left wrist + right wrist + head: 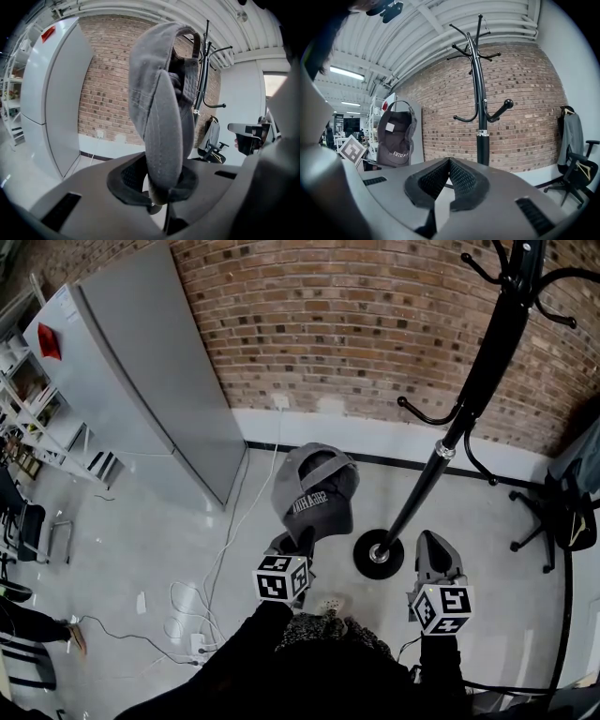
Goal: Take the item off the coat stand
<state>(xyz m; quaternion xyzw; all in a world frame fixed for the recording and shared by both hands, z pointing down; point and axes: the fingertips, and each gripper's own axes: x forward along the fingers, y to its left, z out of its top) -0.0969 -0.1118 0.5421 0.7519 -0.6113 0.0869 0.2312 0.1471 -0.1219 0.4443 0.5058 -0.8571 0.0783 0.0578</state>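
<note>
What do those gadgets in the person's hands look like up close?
Each is a grey plastic claw: the left claw and right claw both carry a white cube printed with black square markers. The inner pads are black and ribbed. The person wears black sleeves.

**Three Cameras, One Brick Wall**

The head view looked steeply down from above the left gripper [300,540] and right gripper [429,540] onto the floor [122,521]. The left gripper view sat close behind the cap [159,117]. The right gripper view faced the nearby coat stand [482,136]. All three shared the brick wall [375,334].
</note>
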